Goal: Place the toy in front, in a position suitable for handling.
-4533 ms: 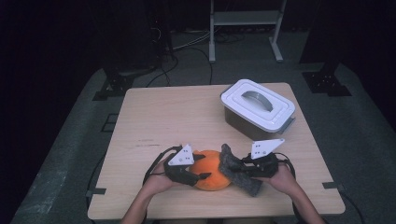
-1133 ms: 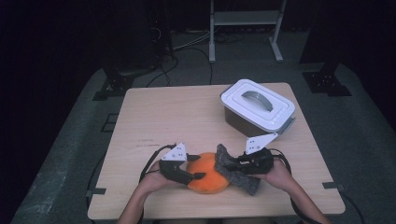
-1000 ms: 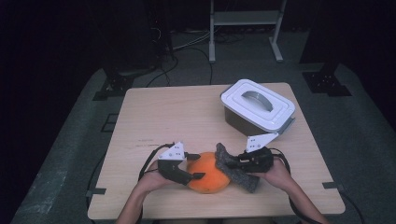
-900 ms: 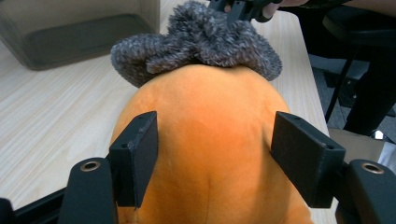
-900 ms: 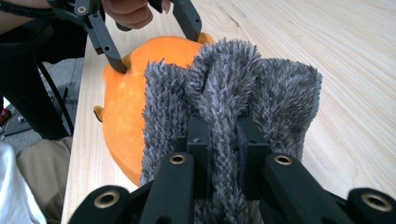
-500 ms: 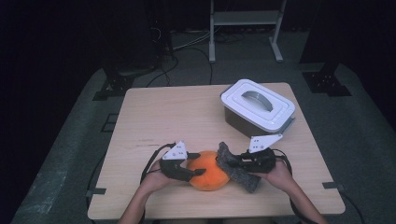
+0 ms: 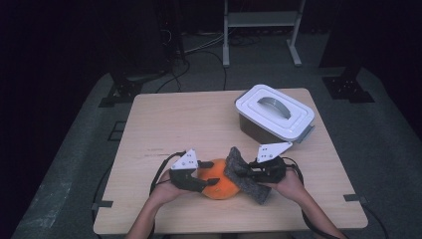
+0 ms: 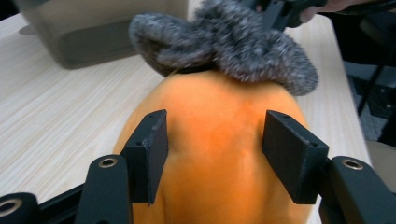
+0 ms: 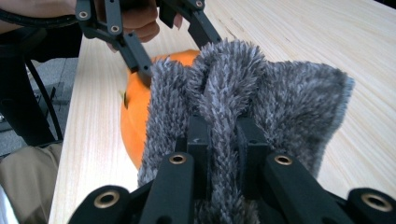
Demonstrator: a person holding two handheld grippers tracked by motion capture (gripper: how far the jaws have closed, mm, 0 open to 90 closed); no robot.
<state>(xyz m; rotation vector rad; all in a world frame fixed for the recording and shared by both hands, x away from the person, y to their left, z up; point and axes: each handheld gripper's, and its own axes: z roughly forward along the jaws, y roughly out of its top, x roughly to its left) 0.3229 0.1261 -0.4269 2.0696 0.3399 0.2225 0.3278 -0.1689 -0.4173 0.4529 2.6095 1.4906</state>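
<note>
Orange soft ball (image 7: 218, 180) sits on the desk (image 7: 199, 119) at the near edge, between the two hands. Grey furry cloth (image 7: 245, 175) lies against its right side, touching it and draped partly over the top — the left gripper view shows the cloth (image 8: 224, 44) bunched on the far side of the ball (image 8: 210, 154).

Left hand-held gripper (image 7: 195, 180): jaws straddle the ball from the left. They have just been closing, with the ball between them. In the left gripper view both black pads (image 8: 289, 158) sit at the ball's flanks and the orange surface bulges between them, so they look to be pressing on it. The right gripper view agrees: the left hand-held gripper (image 9: 154, 51) reaches in from above with one fingertip against the orange skin (image 9: 135, 116).

Right hand-held gripper (image 7: 251, 173): clamped tight on a fold of the grey cloth. In its own view the jaws are nearly together with a ridge of fur (image 9: 224, 126) pinched between them — cloth fans out to both sides beyond the pads.

White-lidded box (image 7: 274, 113) with a grey handle stands at the far right of the desk, well apart from the ball and both hands, lid on.

Person's forearms come in from the bottom edge, left hand (image 7: 166, 191) and right hand (image 7: 288, 185) each wrapped around a gripper body.
</note>
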